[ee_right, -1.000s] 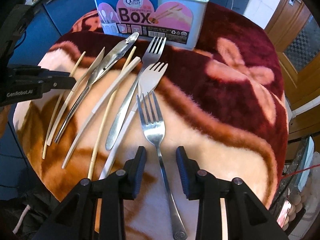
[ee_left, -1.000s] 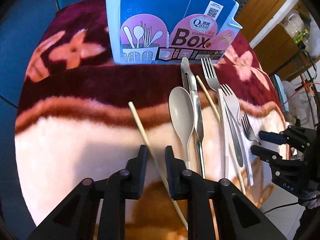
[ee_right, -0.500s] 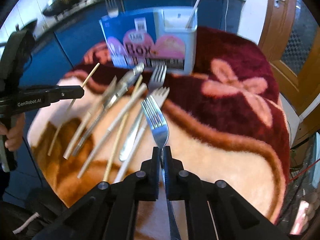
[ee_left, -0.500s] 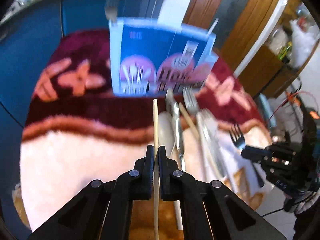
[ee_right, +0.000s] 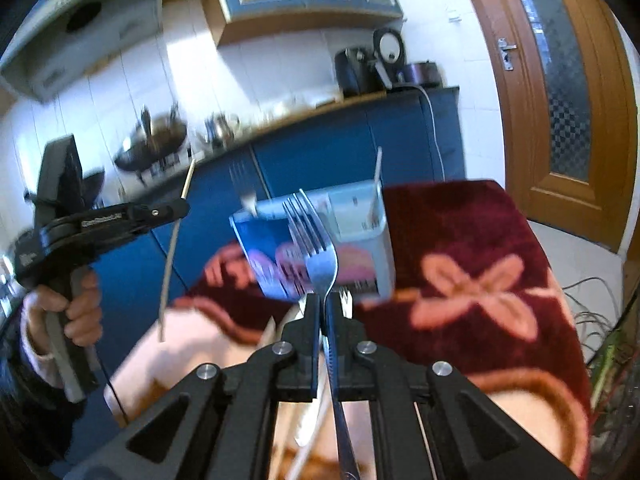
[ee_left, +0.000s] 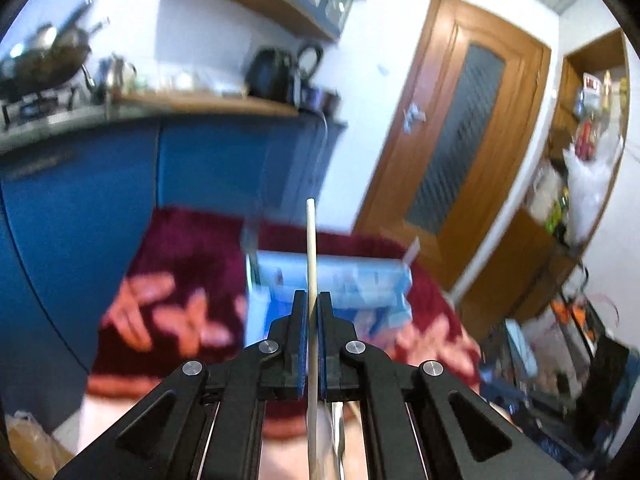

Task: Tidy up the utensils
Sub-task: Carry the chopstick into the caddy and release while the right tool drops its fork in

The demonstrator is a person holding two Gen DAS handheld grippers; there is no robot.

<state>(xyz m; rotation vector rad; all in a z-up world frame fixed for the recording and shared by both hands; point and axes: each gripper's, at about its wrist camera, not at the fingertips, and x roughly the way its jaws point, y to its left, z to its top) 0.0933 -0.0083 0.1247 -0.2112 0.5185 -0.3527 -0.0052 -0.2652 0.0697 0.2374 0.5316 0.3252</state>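
The left gripper [ee_left: 313,312] is clamping a pale wooden chopstick [ee_left: 311,248] between its narrowed blue-padded fingers [ee_left: 301,320], the stick rising past them toward the blurred kitchen. In the right wrist view this gripper [ee_right: 182,209] is hanging off to the left in a person's hand [ee_right: 76,312], the chopstick [ee_right: 170,256] crossing it steeply.

The right gripper [ee_right: 325,312] is gripping a shiny steel fork [ee_right: 320,256] by its neck, fingers [ee_right: 312,320] pressing close together, tines pointing up in front of the blue and pink cardboard chopstick box [ee_right: 276,248]. The box is standing on the dark red flowered plush blanket [ee_right: 472,248] covering the table, a white stick leaning in its right compartment.
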